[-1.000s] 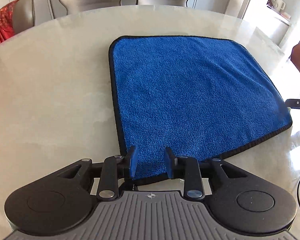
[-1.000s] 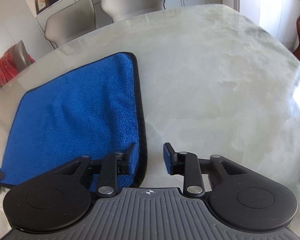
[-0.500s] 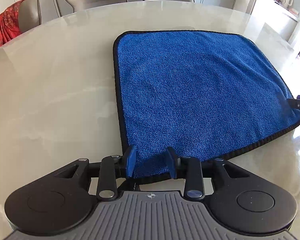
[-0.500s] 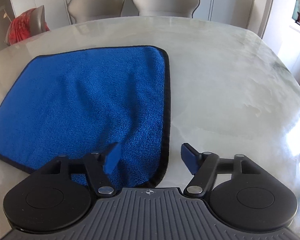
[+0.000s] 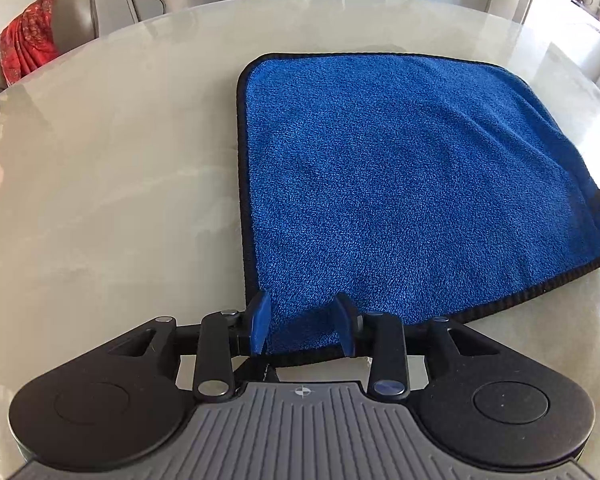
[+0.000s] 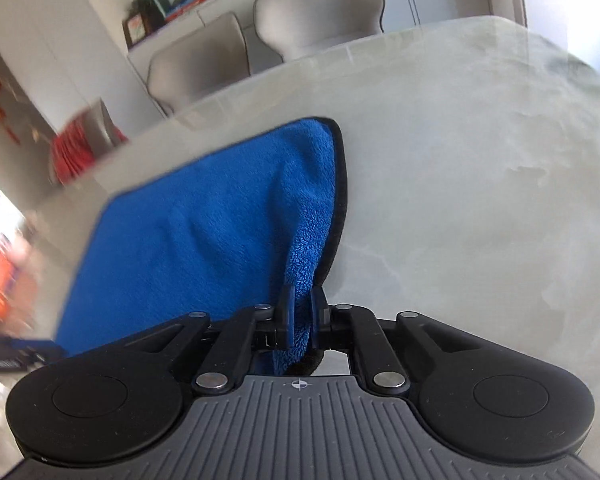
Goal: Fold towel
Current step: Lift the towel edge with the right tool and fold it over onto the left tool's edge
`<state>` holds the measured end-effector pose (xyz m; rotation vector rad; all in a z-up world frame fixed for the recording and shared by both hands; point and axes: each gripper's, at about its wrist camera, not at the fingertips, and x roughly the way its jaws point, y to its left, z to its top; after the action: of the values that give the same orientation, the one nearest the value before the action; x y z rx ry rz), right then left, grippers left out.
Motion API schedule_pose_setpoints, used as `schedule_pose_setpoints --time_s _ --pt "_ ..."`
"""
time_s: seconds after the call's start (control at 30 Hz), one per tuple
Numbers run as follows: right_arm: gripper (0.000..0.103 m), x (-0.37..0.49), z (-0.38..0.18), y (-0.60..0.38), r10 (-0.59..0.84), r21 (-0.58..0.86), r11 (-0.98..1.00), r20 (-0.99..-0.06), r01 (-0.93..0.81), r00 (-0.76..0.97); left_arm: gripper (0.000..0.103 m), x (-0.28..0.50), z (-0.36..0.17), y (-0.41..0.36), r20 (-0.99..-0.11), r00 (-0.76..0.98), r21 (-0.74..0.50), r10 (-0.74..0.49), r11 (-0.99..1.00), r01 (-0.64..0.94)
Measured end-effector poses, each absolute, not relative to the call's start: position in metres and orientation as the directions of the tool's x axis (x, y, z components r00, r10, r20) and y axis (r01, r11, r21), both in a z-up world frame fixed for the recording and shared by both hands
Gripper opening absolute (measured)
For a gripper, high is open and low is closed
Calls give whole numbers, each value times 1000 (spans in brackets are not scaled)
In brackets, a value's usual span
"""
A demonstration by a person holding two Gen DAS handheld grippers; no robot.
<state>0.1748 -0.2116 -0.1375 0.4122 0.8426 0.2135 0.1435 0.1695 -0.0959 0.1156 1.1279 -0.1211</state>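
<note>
Right gripper [image 6: 300,320] pinches the blue towel [image 5: 400,184] corner; left gripper [image 5: 303,328] fingers straddle its edge, parted.

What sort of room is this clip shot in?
Probably a home dining room: a round marble-look table with upholstered chairs around it, a shelf of books behind, and a blue towel spread on the table.

Right claw [image 6: 300,316] — clamped on towel [image 6: 204,240] corner
</note>
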Motion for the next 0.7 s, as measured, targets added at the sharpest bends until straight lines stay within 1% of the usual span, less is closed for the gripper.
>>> schedule_pose_setpoints --time_s 0.07,0.17,0.23,0.33,0.47,0.57,0.63,0.7 --pt "8 178 -129 -208 375 470 882 -648 -39 663 36 146 -95 172 -910 412 18 -47 988 153" --pt "8 184 -117 -190 466 547 831 -579 -106 669 36 145 -90 178 -906 414 -15 -85 985 170" --pt "8 191 -111 -170 495 537 828 -565 -161 661 36 145 -87 183 -898 421 -46 -126 980 195" --pt "8 201 -102 -124 514 481 841 -571 -246 640 36 144 -81 192 -888 429 -72 -165 972 223" --pt "8 211 -103 -62 571 471 817 -579 -333 582 37 140 -71 217 -869 446 -123 -217 965 231" --pt "8 210 -104 -16 602 452 799 -596 -397 532 38 136 -69 237 -865 446 -136 -231 962 235" --pt "8 205 -106 4 614 447 789 -607 -423 504 40 134 -69 249 -863 443 -149 -243 960 236" --pt "9 201 -112 28 605 417 791 -640 -448 473 43 132 -71 261 -859 437 -174 -265 956 237"
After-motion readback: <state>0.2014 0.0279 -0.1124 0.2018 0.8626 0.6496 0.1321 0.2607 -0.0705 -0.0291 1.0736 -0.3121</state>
